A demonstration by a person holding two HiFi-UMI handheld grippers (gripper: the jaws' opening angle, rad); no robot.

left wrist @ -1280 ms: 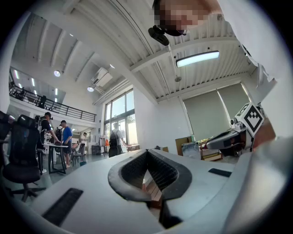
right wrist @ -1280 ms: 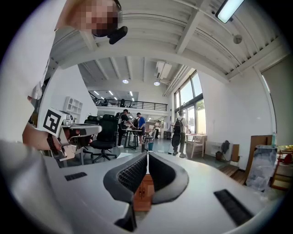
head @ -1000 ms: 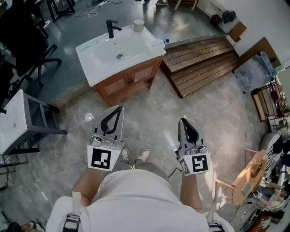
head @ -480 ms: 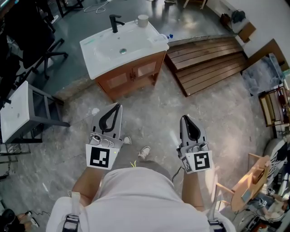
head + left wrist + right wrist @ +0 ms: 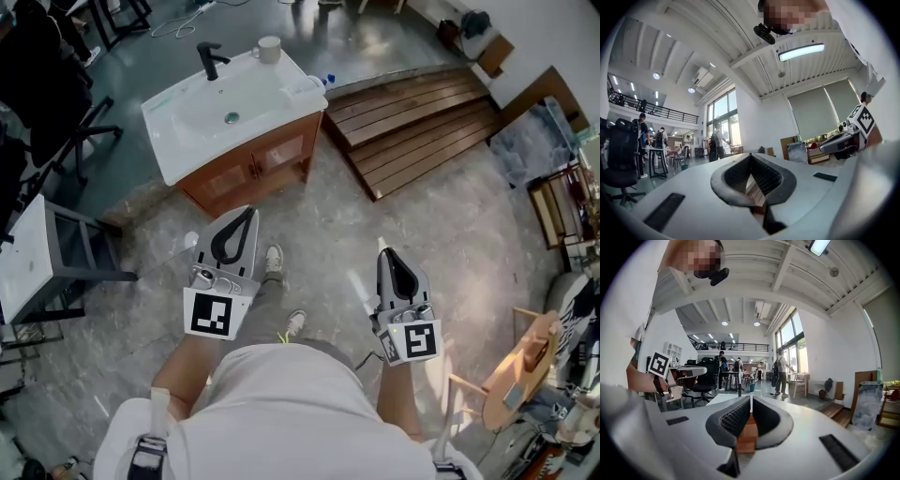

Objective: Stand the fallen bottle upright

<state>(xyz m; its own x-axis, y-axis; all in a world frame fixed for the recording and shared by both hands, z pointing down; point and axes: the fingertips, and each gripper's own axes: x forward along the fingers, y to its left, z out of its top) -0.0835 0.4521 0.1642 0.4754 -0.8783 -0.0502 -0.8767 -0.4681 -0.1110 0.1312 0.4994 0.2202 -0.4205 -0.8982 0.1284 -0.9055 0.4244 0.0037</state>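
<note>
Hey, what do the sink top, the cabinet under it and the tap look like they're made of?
The sink top is glossy white with soft highlights, probably ceramic. The cabinet is reddish-brown with panelled doors, wood or veneer. The tap is matt black, likely coated metal.

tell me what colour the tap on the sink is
Black. The tap shows best in the head view, against the white basin.

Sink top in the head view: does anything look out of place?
A clear bottle lies on its side at the sink top's right edge, while the cup nearby stands upright. Nothing else there looks odd.
</note>
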